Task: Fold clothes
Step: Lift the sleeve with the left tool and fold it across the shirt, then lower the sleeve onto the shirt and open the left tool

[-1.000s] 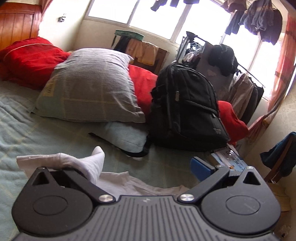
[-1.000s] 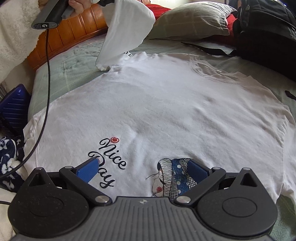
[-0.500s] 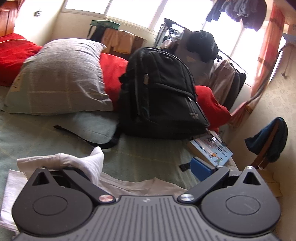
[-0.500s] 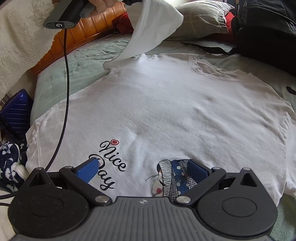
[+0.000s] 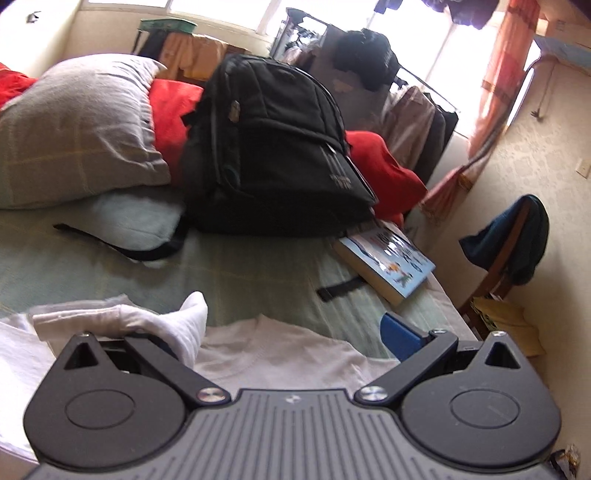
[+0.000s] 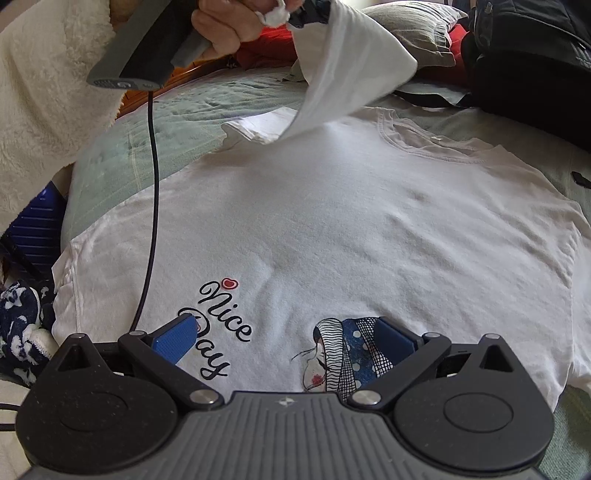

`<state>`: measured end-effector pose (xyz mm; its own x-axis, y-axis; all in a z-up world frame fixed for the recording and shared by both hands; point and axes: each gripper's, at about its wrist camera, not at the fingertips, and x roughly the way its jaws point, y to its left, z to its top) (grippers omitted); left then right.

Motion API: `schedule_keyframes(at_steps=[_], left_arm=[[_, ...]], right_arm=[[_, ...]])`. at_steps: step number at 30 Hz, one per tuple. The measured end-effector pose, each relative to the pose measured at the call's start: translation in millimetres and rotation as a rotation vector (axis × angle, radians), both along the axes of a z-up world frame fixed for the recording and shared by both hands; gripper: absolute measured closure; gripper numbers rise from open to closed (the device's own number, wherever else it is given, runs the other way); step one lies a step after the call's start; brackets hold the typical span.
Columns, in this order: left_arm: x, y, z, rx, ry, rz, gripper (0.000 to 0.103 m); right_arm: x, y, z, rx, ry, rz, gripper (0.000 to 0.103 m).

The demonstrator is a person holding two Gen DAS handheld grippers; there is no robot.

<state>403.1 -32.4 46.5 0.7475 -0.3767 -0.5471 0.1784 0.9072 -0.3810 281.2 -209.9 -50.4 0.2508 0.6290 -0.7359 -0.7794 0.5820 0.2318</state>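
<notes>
1. Plainly, the white T-shirt (image 6: 369, 236) lies print-up, spread across the bed (image 6: 155, 122), collar towards the pillow (image 5: 77, 129).
2. Its sleeve (image 6: 340, 66) is lifted above the shoulder, so the step in hand looks like folding that sleeve inward; next it wants carrying across the chest and laying flat.
3. Held high by a hand (image 6: 229, 26), the left gripper (image 6: 310, 11) has sleeve cloth bunched at one finger; how tightly, I cannot tell.
4. The right gripper (image 6: 284, 343) hovers low over the print, fingers spread wide, holding nothing.
</notes>
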Motion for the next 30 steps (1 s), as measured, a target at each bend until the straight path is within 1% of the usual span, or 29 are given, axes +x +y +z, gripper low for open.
schedule_keyframes(at_steps=[8,11,23,26,30], left_arm=[[-7,-32,-31,0.078,0.039,-0.111,0.002],[-7,-40,-44,0.096,0.055,-0.131,0.002],[6,-58,-93,0.09,0.159,-0.187,0.001],[4,-56,-99,0.08,0.178,-0.196,0.001],[-9,-48,-98,0.067,0.188,-0.217,0.001]], right_arm=[[0,-1,0,0.003,0.002,-0.001,0.0],[0,0,0,0.003,0.002,-0.001,0.0],[2,-2,-1,0.008,0.009,-0.003,0.0],[2,-1,-1,0.009,0.01,-0.003,0.0],[2,-1,-1,0.011,0.012,-0.004,0.0]])
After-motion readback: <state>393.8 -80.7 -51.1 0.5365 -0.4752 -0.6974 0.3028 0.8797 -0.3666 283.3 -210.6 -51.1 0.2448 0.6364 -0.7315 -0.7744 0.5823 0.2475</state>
